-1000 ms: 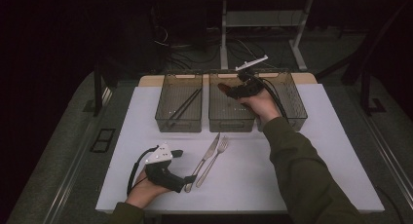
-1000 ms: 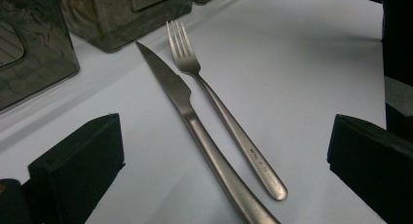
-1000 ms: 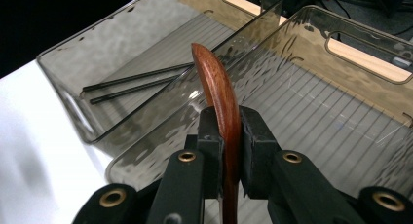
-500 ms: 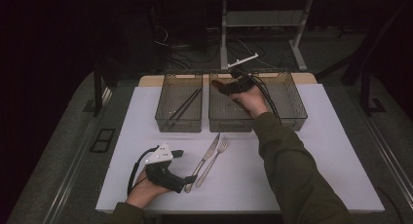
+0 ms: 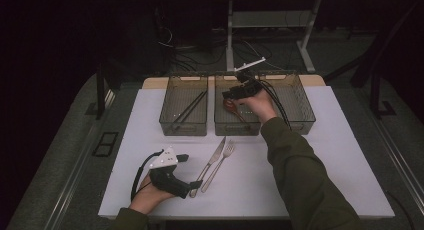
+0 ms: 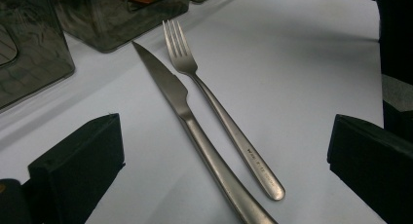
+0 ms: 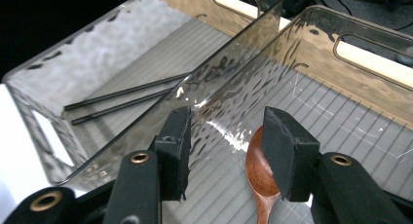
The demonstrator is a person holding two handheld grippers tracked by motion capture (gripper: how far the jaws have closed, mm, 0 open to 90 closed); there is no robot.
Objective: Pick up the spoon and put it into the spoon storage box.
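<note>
High view: the right tongs (image 5: pixel 234 94) hang over the middle tray (image 5: pixel 237 126) of three clear trays along the far edge of the counter (image 5: pixel 330 155), jaws parted, directly above a wooden spoon (image 5: pixel 231 107) that lies on the tray floor. The left tongs (image 5: pixel 192 186) rest low by the near left corner, tips pointing at the handle ends of a knife (image 5: pixel 212 160) and fork (image 5: pixel 218 162) that lie side by side in the middle of the counter, long axes running from the near edge toward the trays. The left hand (image 5: pixel 147 200) is much the nearer to that cutlery. The left tray (image 5: pixel 184 125) holds a pair of black chopsticks (image 5: pixel 189 110).

Left gripper view: the two black jaws stand wide apart and empty, with the knife (image 6: pixel 195 131) and fork (image 6: pixel 219 119) between and just ahead of them, handles nearest, tines and blade tip toward the trays.

Right gripper view: the jaws stand partly open with nothing gripped; the spoon (image 7: pixel 260 177) lies below the right-hand jaw, bowl away from the camera, and appears to rest free on the ribbed floor, though its handle is cut off by the frame edge. The chopsticks (image 7: pixel 126 100) lie beyond the shared tray wall.

Against a second ago: the right tongs were shut then and have just been opening, with no object left between the pads; the spoon now shows on the tray floor. The left tongs, knife and fork lie as they did.
</note>
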